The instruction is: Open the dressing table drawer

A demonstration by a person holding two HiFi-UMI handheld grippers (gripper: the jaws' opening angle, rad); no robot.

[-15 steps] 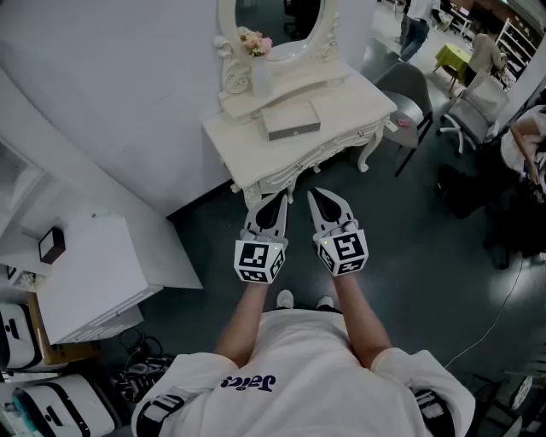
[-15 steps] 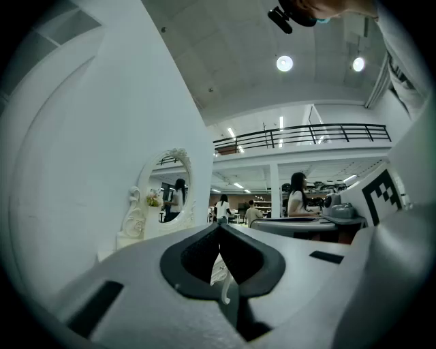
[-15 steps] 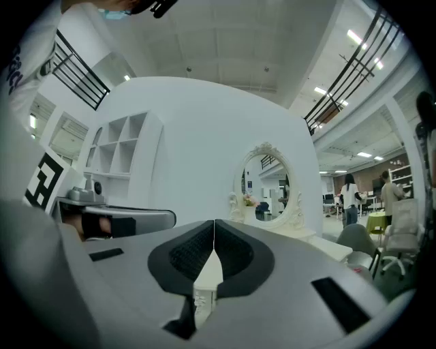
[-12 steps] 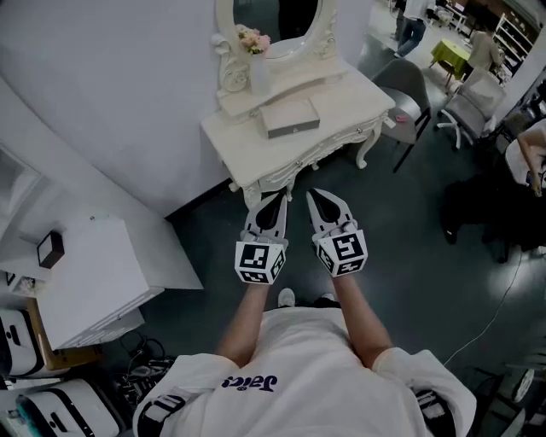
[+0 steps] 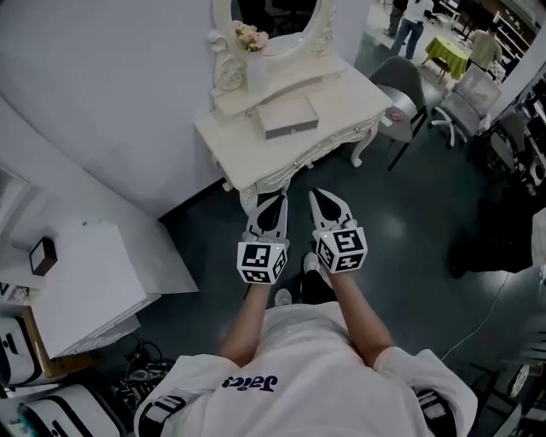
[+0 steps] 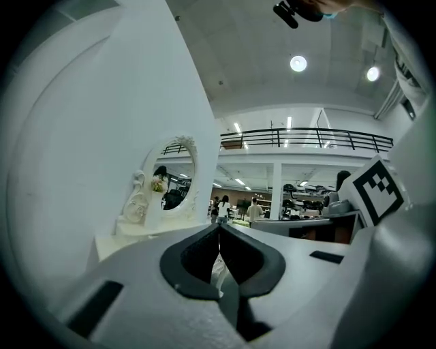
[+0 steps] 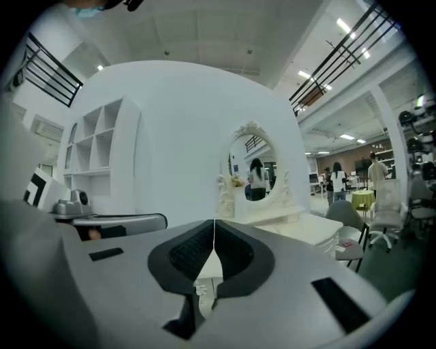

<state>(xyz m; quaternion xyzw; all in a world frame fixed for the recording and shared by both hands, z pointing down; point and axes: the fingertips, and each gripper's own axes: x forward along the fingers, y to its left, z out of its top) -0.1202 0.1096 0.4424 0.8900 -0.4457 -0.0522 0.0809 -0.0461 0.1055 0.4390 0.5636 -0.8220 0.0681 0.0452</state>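
Note:
The cream dressing table (image 5: 341, 96) stands against the white wall, with an oval mirror (image 5: 275, 21) on top. Its drawer front (image 5: 322, 150), with small knobs, runs along the near edge. Both grippers are held side by side just short of that edge, pointing at the table. My left gripper (image 5: 275, 200) is shut with nothing in it, and so is my right gripper (image 5: 317, 195). In the left gripper view the shut tips (image 6: 219, 225) point past the table top (image 6: 119, 240). In the right gripper view the tips (image 7: 214, 222) meet in front of the table (image 7: 306, 228).
A flat grey box (image 5: 288, 117) and a small vase of flowers (image 5: 253, 53) sit on the table. A grey chair (image 5: 411, 92) stands to its right, and a white cabinet (image 5: 81, 277) stands at the left. People stand far off at the top right.
The person has stepped forward: a shoe now shows under the right gripper and the table has slid slightly up and left in view. Both grippers stay shut, side by side.

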